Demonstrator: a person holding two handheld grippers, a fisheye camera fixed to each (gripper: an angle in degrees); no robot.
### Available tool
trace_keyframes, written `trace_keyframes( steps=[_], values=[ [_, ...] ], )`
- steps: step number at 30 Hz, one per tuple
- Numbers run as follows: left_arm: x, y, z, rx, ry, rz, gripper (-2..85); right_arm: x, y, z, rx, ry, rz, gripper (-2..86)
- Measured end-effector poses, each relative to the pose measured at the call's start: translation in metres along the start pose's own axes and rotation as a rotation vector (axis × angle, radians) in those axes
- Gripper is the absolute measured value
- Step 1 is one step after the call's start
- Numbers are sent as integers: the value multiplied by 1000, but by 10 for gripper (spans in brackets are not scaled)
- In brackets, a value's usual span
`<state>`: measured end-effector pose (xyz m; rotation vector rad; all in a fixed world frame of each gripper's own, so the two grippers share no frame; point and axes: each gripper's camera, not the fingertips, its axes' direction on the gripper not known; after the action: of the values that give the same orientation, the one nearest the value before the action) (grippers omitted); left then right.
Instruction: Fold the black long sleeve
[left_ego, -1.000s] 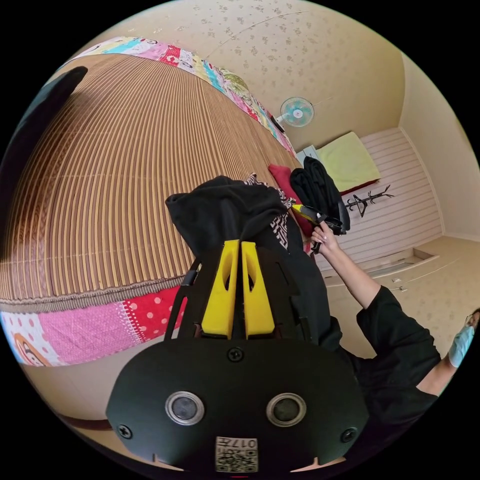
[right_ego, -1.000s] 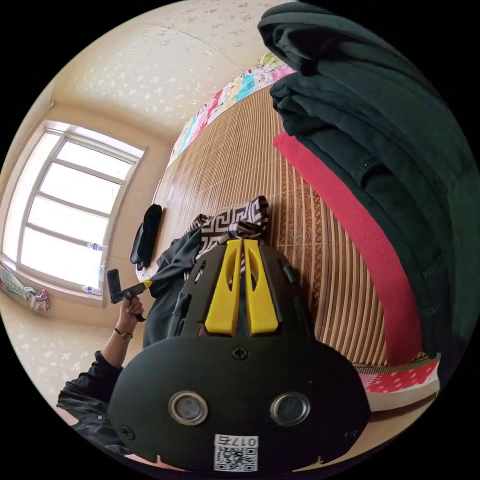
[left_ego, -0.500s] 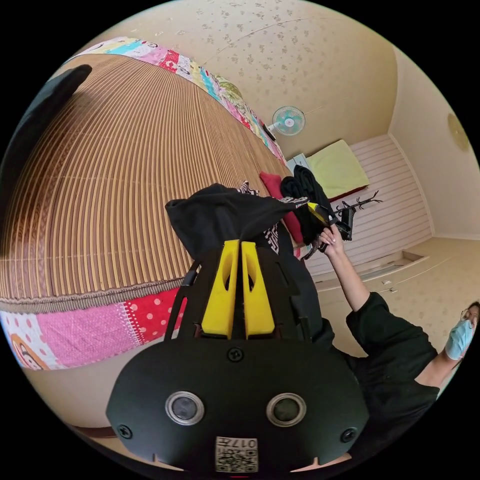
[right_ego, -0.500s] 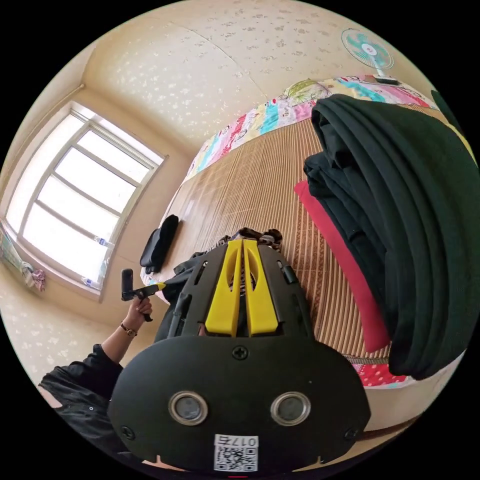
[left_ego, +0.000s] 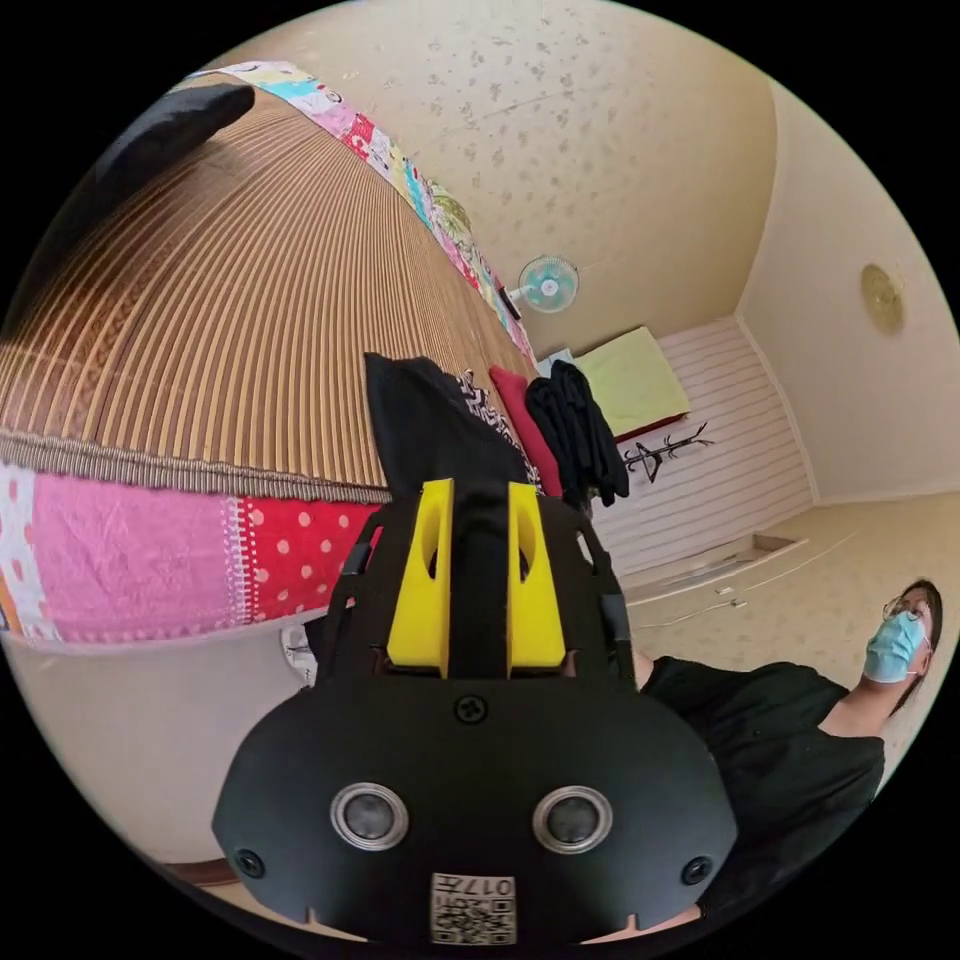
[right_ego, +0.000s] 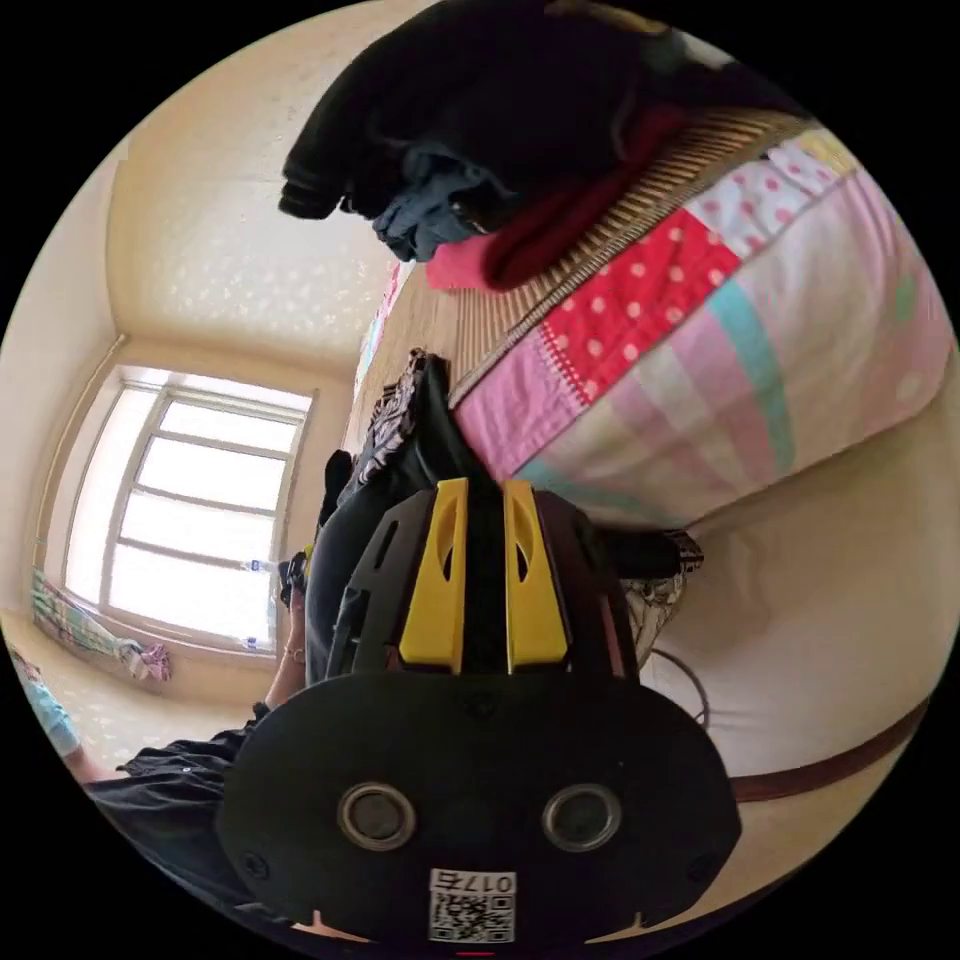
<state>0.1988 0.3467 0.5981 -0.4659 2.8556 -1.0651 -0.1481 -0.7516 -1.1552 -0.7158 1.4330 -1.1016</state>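
The black long sleeve (left_ego: 430, 430), with a black-and-white patterned part (left_ego: 482, 392), lies over the near edge of the bed and runs down between the jaws of my left gripper (left_ego: 478, 490). Those jaws stand slightly apart with a thick band of black cloth pressed between them. In the right gripper view the same garment (right_ego: 370, 540) hangs off the bed edge, its patterned part (right_ego: 392, 425) uppermost. My right gripper (right_ego: 485, 490) sits just below the edge, its jaws likewise a little apart with dark cloth between them.
A bamboo mat (left_ego: 200, 300) covers the bed over a patchwork quilt (left_ego: 150, 570). A pile of dark clothes (left_ego: 580, 430) on a red cloth (right_ego: 560, 225) sits at the bed edge. A fan (left_ego: 548, 283), a window (right_ego: 190, 520) and the person (left_ego: 790, 730) stand around.
Both grippers have dropped from above the mat to below the bed edge, drawing the black garment to the edge. The gap between each pair of jaws is wider, filled with cloth.
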Motion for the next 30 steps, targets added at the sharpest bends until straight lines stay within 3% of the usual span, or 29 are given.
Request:
trace_keyframes(
  steps=[5,9,13,20,26,30],
  values=[
    [20,70,-22,166,100,-33,90,75,40,14,-83,-45,158,91],
    [40,101,-12,179,145,-28,89,63,33,42,-143,-29,42,93],
    [57,111,3,129,134,6,88,40,18,59,-218,-42,-56,31],
    [75,125,-23,212,203,28,66,-66,27,-42,70,141,-262,12],
    [91,132,-19,197,189,81,67,-50,2,-15,-129,214,-179,60],
    [90,142,-14,202,184,72,67,-27,31,-1,-73,82,-167,40]
  ],
)
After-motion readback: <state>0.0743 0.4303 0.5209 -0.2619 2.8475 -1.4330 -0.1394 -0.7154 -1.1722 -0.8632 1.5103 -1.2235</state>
